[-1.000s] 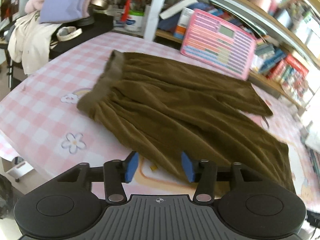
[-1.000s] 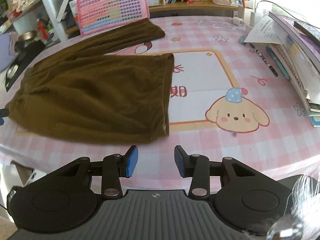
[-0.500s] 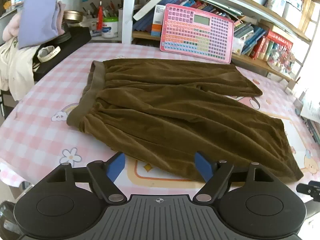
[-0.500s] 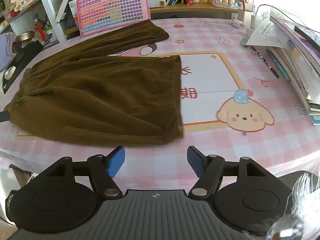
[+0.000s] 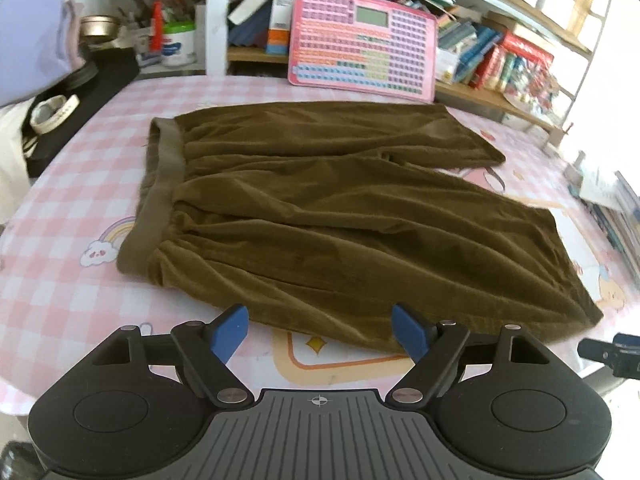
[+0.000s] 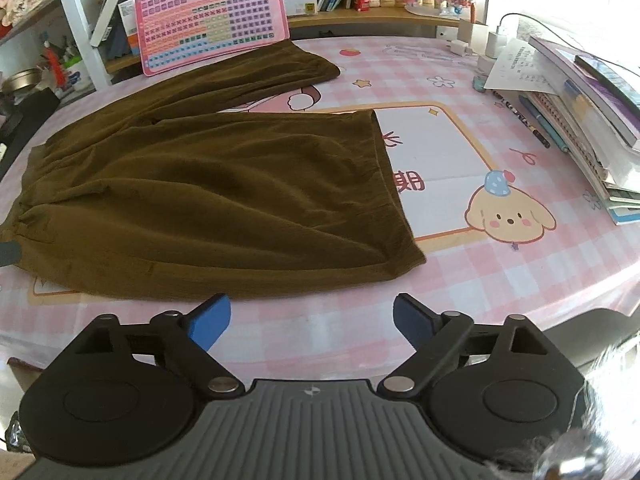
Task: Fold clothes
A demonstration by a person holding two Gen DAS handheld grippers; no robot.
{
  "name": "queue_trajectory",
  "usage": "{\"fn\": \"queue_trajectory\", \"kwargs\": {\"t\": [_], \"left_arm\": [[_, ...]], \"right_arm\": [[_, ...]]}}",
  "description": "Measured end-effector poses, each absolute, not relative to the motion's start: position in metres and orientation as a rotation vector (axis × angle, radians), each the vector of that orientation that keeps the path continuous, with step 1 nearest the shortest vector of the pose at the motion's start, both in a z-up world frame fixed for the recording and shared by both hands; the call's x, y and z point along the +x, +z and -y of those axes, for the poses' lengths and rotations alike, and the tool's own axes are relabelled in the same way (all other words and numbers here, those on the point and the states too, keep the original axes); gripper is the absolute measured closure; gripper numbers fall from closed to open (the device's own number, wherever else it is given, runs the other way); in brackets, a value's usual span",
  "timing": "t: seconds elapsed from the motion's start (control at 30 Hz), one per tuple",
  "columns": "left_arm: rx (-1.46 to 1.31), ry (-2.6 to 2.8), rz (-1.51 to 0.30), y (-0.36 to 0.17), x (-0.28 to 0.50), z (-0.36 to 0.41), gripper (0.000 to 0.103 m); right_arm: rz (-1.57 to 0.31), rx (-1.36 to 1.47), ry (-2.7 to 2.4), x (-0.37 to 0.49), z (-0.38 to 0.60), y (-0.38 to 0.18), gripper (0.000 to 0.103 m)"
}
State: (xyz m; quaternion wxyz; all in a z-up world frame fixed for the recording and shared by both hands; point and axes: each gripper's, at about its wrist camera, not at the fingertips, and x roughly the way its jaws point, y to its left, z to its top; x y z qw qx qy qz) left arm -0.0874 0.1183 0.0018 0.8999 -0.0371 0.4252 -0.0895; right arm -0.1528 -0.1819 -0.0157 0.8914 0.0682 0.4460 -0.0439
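I am holding both grippers just short of the near edge of the brown trousers [image 5: 360, 216], and the change over the last second is in my fingers: a second ago both pairs were nearly closed, half a second ago they were parting, and now the left gripper [image 5: 320, 330] and the right gripper [image 6: 312, 318] are both spread wide with nothing between them. My left camera has also swung from a tilted view to a level one, so I am now facing the cloth squarely.

The trousers themselves are lying as they were: spread flat on the pink checked surface [image 6: 500, 264], waistband [image 5: 160, 184] to my left, the two legs splayed apart toward the right, the nearer leg's hem [image 6: 394, 184] ending beside the cartoon dog [image 6: 510, 212] printed on the cover. The farther leg is running up toward the pink keyboard toy [image 6: 212, 12] propped against the shelf.

I am reading the widening as getting ready to grip: my left fingers are sitting in front of the near seam toward the waist, my right fingers in front of the near edge short of the hem corner. No fold is showing in the cloth as it lies, and both legs are open to view. The near edge is lying flush with the surface, so I judge a low, scooping approach will be needed to catch it.
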Motion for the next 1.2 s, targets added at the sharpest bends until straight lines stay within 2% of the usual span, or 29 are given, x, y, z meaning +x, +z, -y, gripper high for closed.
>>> {"fn": "queue_trajectory", "kwargs": {"t": [0.23,0.4,1.2], "left_arm": [[-0.031,-0.220,-0.901,-0.001,-0.081,-0.136,0.016],[-0.118,-0.287,-0.960,0.001,-0.075,-0.154,0.016],[-0.172,-0.295,-0.851,0.016,-0.060,-0.192,0.016]], "right_arm": [[-0.920,0.145,-0.138,-0.154,0.156,-0.013,0.011],[-0.914,0.136,-0.145,-0.154,0.136,-0.011,0.011],[-0.818,0.097,-0.124,-0.128,0.120,0.034,0.006]]}}
